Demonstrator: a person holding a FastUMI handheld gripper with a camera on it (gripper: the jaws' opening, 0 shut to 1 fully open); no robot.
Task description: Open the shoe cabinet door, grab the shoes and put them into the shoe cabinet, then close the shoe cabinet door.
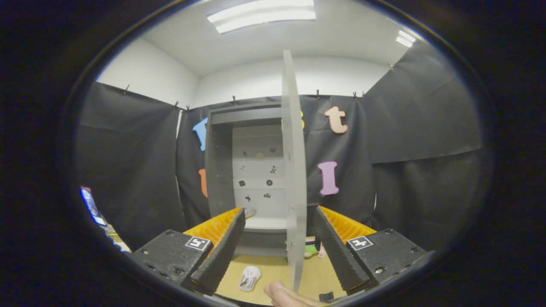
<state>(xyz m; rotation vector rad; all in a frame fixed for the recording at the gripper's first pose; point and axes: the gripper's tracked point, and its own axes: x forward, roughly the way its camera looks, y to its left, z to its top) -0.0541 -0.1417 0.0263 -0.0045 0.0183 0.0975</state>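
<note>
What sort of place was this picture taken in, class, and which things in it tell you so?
Probably an indoor recording booth, not a home: black cloth wall pinned up under a white ceiling with a strip light, a shoe cabinet with its door swung open edge-on between the open tongs.

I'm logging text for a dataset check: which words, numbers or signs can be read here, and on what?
No readable words or numbers.
Square black-and-white marker on each side of the gripper: coded pattern, no text.
Small dark marks on the grey shoe cabinet's pale back panel: too small.
Dark print on the white shoe: blurred.
The gripper is open, the pale cabinet door's edge between its fingers.
</note>
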